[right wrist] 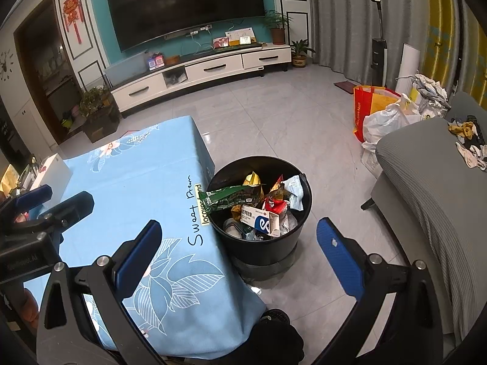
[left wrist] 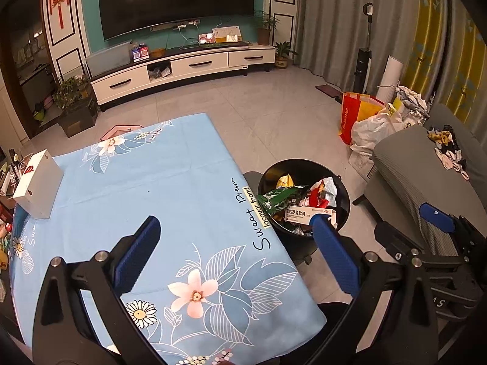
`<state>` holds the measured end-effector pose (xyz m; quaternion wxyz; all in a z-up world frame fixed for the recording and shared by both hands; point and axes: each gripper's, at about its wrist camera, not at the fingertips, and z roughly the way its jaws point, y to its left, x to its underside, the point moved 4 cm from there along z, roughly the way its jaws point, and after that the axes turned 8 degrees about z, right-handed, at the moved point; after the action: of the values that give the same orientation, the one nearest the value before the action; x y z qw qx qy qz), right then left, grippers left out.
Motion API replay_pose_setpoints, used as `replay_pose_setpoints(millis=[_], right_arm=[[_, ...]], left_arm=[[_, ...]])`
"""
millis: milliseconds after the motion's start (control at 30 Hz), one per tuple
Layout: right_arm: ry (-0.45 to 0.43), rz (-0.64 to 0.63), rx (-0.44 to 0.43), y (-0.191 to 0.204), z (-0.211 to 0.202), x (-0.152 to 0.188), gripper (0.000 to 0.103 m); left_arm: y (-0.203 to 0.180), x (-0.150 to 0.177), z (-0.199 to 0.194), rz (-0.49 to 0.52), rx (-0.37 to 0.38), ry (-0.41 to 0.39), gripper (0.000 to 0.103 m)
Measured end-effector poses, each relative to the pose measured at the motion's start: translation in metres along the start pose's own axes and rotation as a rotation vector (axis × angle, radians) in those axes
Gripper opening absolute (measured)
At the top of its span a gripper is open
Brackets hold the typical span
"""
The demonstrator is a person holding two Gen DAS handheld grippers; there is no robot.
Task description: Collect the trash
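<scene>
L gripper [left wrist: 236, 231]: blue pads spread wide, nothing between them. It hangs above the table w/ blue floral cloth [left wrist: 127, 182], right pad over the bin's near rim in the left wrist view. R gripper [right wrist: 239, 234]: pads also wide apart, empty, hanging above the table's right edge and the floor, bin straight ahead between the fingers.

Trash: all visible pieces sit inside the black round bin [right wrist: 299, 210], which stands on the tile floor touching/just beside the table's right edge. In it: green foil wrapper [right wrist: 231, 197] draped over the left rim, white med box w/ blue print [right wrist: 258, 217] lying tilted near the front, gold wrapper [right wrist: 252, 179] toward the back, red wrapper [right wrist: 275, 203] mid, pale crumpled wrapper [right wrist: 293, 190] at the right side. More stuff underneath, can't ID it.

On the tabletop: white box w/ red logo [left wrist: 38, 182] at the far left corner, well apart from both grippers.

Further out: grey sofa [right wrist: 426, 197] right of bin, w/ loose socks/cloth on the arm. White plastic bags [right wrist: 386, 121] and red-yellow shopping bag [right wrist: 363, 106] on the floor behind it. TV [right wrist: 185, 6] and white TV cabinet [right wrist: 207, 70] on the far wall.
</scene>
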<state>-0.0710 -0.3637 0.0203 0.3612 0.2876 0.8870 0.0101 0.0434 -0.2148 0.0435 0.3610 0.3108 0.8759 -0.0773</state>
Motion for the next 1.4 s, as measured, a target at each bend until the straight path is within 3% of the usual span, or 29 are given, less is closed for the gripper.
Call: replay_pose_setpoints(millis=[1400], right_arm=[[-0.006,0.006,0.012,-0.010,-0.002,-0.002,0.100]], left_arm=[[0.003,-0.002,-0.004,0.002,-0.027,-0.013,0.100]])
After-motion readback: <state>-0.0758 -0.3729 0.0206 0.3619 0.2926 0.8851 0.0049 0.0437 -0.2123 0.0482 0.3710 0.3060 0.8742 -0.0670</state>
